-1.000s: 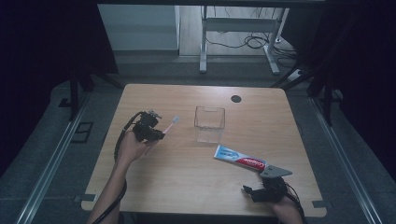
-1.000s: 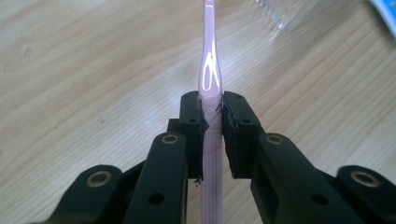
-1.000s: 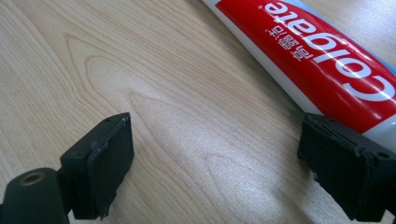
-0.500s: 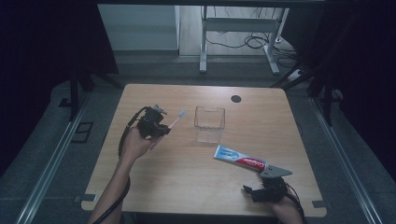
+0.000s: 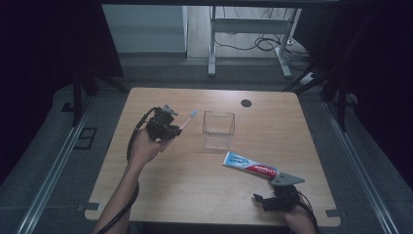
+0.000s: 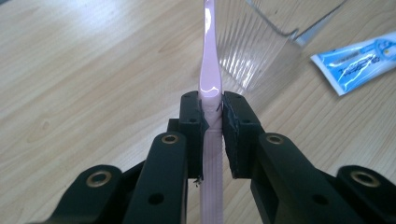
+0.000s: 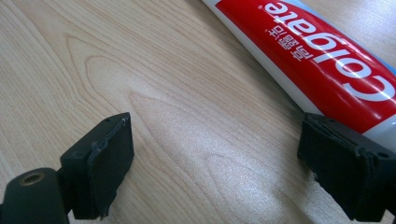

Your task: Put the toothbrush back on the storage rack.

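Clear container [image 5: 218, 129] stood near centre of surface [image 5: 160, 195]. Toothbrush [image 5: 184, 122] hung left of it, clamped in left gripper [image 5: 170, 127], head toward container. Toothpaste tube [image 5: 251, 166] lay right of and nearer than container. Right gripper [image 5: 259, 200] sat at near right edge, tube just beside one jaw.

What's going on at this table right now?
A person works at a wooden table with tongs in each hand. The left tongs are shut on a pink toothbrush, held above the table with its head pointing toward a clear plastic cup. The right tongs sit open near the table's front edge, just beside a toothpaste tube lying flat. Nothing is in the cup yet.
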